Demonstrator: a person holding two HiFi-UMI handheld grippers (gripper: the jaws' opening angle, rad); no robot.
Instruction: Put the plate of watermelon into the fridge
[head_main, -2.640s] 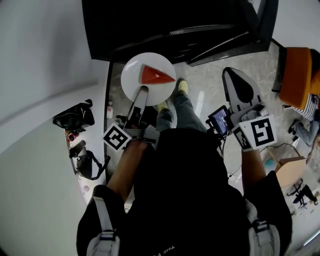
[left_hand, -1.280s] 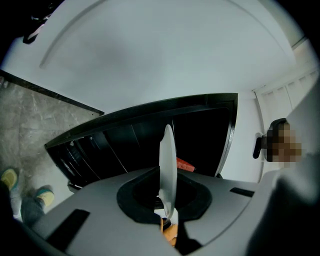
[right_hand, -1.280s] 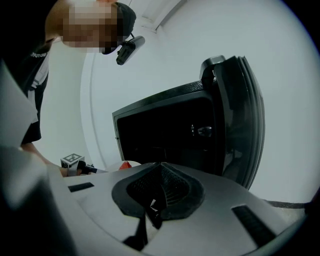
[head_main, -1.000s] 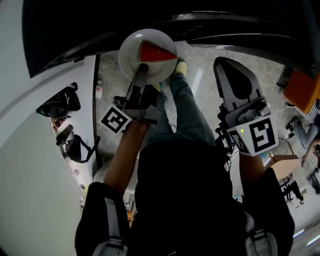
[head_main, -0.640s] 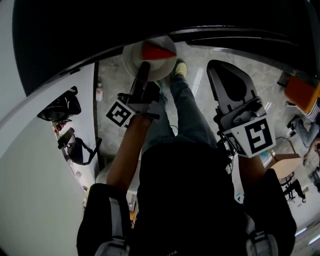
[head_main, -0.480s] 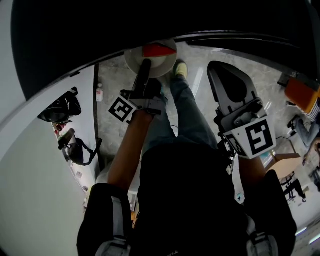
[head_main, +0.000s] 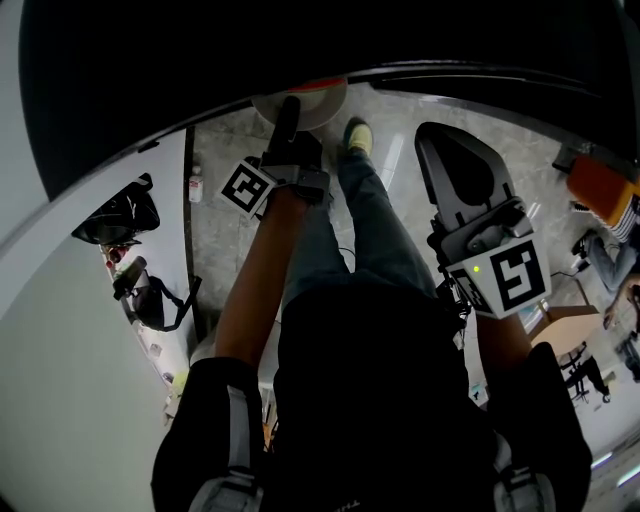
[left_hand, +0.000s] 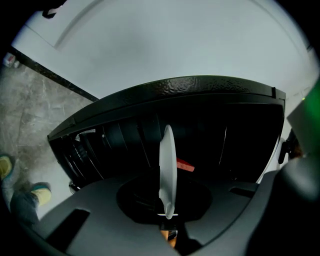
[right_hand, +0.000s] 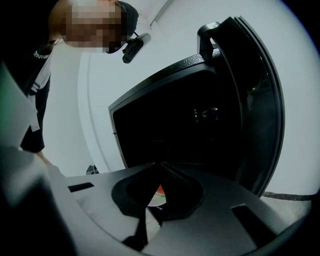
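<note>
My left gripper (head_main: 288, 104) is shut on the near rim of a white plate (head_main: 312, 101) carrying a red watermelon slice (head_main: 322, 85). In the head view most of the plate is hidden under the black fridge (head_main: 300, 40). The left gripper view shows the plate (left_hand: 166, 165) edge-on between my left gripper's (left_hand: 167, 212) jaws. There the slice (left_hand: 184, 166) lies to the right, inside the dark fridge cavity (left_hand: 210, 130). My right gripper (head_main: 441, 133) hangs to the right, shut and empty. In its own view the right gripper (right_hand: 160, 168) points at the open fridge (right_hand: 175, 130), with the plate (right_hand: 156, 196) glimpsed between the fingers.
The open fridge door (right_hand: 257, 100) stands to the right of the cavity. A black bag (head_main: 115, 215) lies on the white counter at left, and a small bottle (head_main: 194, 183) stands on the stone floor. The person's shoe (head_main: 355, 135) is by the fridge. A cardboard box (head_main: 565, 325) sits at the right.
The left gripper has carried the plate forward and lower, in under the fridge's top edge, so most of the plate and slice is now hidden. The right gripper has stayed where it was.
</note>
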